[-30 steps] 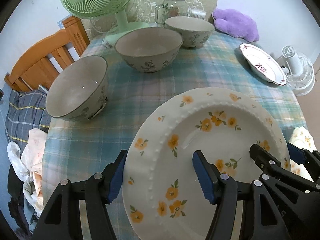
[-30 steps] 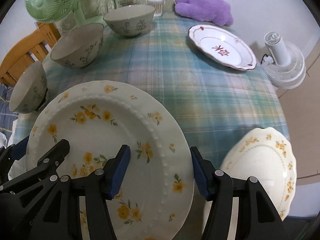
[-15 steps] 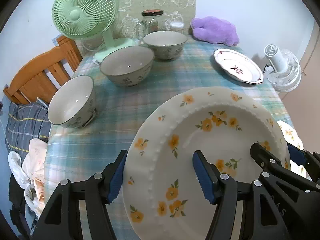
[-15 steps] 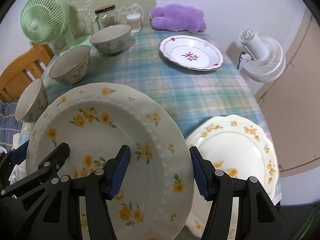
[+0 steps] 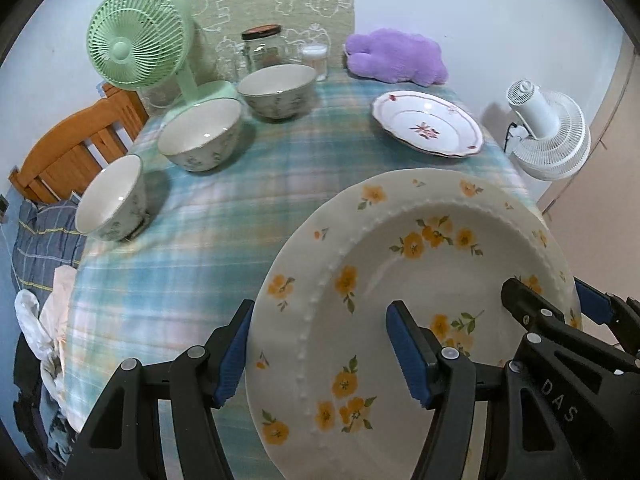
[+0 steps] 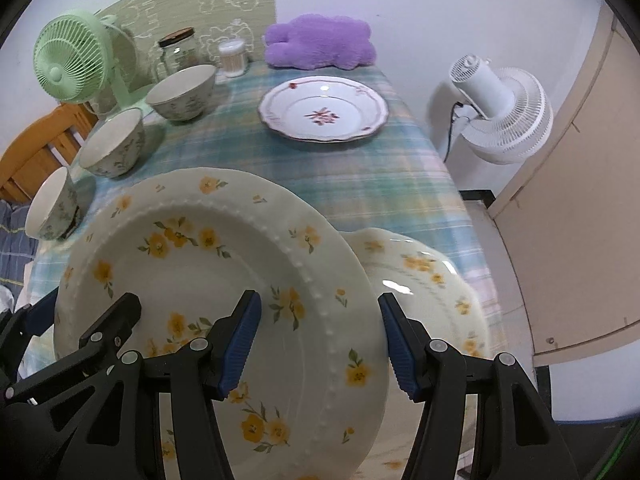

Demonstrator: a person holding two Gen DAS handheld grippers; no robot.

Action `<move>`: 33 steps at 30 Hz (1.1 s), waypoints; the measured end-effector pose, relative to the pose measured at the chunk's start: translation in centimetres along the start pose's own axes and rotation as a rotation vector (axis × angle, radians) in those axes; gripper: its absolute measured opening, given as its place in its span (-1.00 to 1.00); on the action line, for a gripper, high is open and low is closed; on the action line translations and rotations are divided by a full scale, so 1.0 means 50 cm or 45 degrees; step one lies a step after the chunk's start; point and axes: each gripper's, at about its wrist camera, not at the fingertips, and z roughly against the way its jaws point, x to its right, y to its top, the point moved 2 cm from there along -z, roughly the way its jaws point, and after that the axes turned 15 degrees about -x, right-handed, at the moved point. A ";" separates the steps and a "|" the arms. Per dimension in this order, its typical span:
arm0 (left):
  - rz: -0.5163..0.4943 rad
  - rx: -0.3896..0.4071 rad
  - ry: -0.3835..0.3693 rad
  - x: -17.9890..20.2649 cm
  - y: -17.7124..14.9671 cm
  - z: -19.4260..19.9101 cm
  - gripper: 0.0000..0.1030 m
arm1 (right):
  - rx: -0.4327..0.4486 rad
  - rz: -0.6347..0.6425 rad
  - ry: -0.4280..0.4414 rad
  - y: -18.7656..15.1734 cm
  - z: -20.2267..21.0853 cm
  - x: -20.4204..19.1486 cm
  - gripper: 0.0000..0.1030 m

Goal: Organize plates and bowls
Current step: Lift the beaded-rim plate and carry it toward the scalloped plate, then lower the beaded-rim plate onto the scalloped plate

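plate: we've got the yellow-flower plate [image 5: 400,280] up off the tabletop [image 5: 248,184], tilted, one rim in each set of tongs

left tongs [image 5: 320,352]: about half open, pads straddling the plate's left rim, one under, one on the face. looks like a hold tbh

right tongs [image 6: 318,344]: same deal on the right rim, roughly mid-open, gripping the plate edge

key relation: second yellow plate [image 6: 432,280] sits on the near right corner of the tabletop, just beyond & right of the right tongs, partly hidden under the carried plate. prob the stacking spot imo, so the right hand is the nearer one and the plate has to level out before going down

other plate: red-pattern plate [image 5: 426,130] far right side, well apart from us

bowls: three bowls [image 5: 202,134] in a diagonal row along the left side, not stacked yet

clutter: green fan [image 5: 138,42], glass jar [image 5: 262,46], purple plush [image 5: 394,56] at the far end; white fan [image 6: 500,108] off the tabletop to the right

in the way: nothing betw. the carried plate & the near yellow one afaict. main risk = rim clink on the way down
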 end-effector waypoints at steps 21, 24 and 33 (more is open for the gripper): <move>0.028 -0.086 -0.093 0.210 -0.005 -0.061 0.30 | -0.064 -0.007 -0.057 -0.006 -0.042 0.229 0.22; 0.051 -0.110 -0.109 0.222 -0.008 -0.075 0.31 | -0.078 -0.003 -0.061 -0.005 -0.052 0.248 0.22; 0.073 -0.156 -0.109 0.242 -0.008 -0.107 0.31 | -0.114 0.035 -0.068 0.001 -0.076 0.266 0.22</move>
